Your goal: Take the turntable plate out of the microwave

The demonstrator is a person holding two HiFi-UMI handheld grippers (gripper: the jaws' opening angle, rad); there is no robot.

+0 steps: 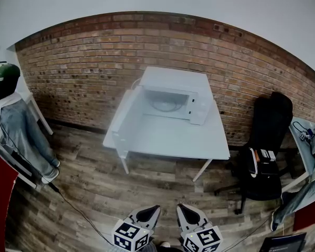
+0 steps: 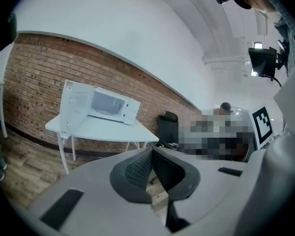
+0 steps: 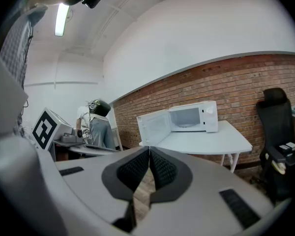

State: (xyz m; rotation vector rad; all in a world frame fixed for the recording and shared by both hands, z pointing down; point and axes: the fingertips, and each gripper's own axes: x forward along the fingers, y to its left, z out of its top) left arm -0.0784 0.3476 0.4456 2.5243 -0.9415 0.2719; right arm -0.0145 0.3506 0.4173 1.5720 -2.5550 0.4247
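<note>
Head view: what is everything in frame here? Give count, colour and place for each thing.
brick wall: one, red-brown, across the back
floor: one, grey-brown wood planks, foreground
table: one, white, against the brick wall
microwave: one, white, door open, on the table
turntable plate: one, pale, inside the microwave
office chair: one, black, right of the table
figure in jeans: one, dark helmet, far left
cable: one, black, on the floor at left
left gripper: one, grey with black pads, shut and empty, bottom edge
right gripper: one, grey with black pads, shut and empty, bottom edge
</note>
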